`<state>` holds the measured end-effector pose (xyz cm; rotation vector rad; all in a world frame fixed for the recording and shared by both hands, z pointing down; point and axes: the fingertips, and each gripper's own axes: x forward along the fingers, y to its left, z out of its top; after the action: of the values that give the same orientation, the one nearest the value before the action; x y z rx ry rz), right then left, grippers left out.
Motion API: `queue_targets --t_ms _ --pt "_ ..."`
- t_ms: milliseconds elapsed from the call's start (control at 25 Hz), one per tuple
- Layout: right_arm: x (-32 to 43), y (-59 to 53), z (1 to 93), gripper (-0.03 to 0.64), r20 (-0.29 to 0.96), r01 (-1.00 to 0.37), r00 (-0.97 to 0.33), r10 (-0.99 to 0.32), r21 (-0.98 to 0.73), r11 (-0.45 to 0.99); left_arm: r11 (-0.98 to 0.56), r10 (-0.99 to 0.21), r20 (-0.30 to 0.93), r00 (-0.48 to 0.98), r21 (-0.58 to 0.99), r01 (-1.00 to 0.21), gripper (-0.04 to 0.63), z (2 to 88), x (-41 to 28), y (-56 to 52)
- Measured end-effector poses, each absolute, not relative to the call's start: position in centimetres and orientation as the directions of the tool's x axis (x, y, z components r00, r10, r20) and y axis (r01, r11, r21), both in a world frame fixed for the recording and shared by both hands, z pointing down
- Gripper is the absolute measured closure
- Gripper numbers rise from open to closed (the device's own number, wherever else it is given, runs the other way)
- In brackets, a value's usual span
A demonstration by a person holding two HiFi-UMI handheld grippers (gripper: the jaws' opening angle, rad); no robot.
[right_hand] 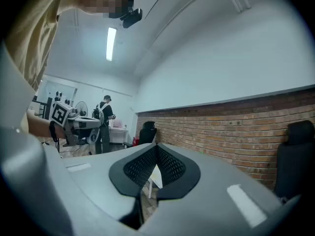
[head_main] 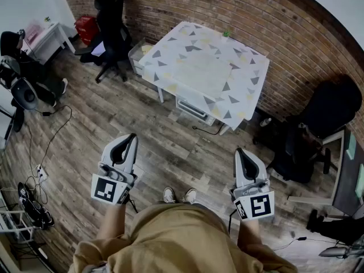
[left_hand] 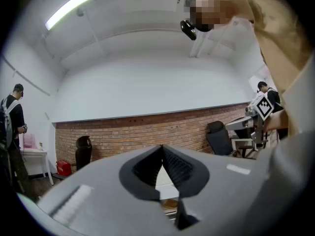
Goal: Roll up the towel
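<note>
A white table [head_main: 170, 84] with a cloth of grey and yellow triangles stands against the brick wall, well ahead of me. A paler patch [head_main: 199, 67] lies at the cloth's middle; I cannot tell whether it is the towel. My left gripper [head_main: 132, 138] and right gripper [head_main: 240, 152] are held level over the wooden floor, far short of the table. Both are shut with nothing between their jaws. The left gripper view shows its closed tips [left_hand: 161, 149] against the brick wall. In the right gripper view the closed tips [right_hand: 156, 146] point at the table's corner.
A black office chair [head_main: 114, 27] stands left of the table and another [head_main: 330, 112] to its right beside a desk. At far left a person [head_main: 17, 56] sits by a small white desk [head_main: 48, 38]. Cables [head_main: 40, 169] trail over the floor at left.
</note>
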<state>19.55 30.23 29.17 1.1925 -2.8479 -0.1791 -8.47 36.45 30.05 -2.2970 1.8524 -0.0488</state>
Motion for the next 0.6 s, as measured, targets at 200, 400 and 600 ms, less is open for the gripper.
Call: queue_targets --t_ms 200,400,600 --pt "19.70 30.39 29.36 0.614 0.001 -0.705 -0.704 -0.710 0.127 0.698 -0.199 -0.972 -0.089 0.216 -0.164 -0.966 0.534 30.35 -8.45 36.69" --pt "19.76 30.38 29.28 0.614 0.004 -0.700 -0.709 -0.705 0.114 0.705 -0.209 -0.968 -0.106 0.228 -0.168 -0.963 0.534 29.85 -8.12 36.59" --pt "19.92 30.37 29.13 0.609 -0.023 -0.692 -0.722 -0.692 0.059 0.720 -0.249 -0.954 -0.136 0.266 -0.132 -0.960 0.529 29.72 -7.82 36.65"
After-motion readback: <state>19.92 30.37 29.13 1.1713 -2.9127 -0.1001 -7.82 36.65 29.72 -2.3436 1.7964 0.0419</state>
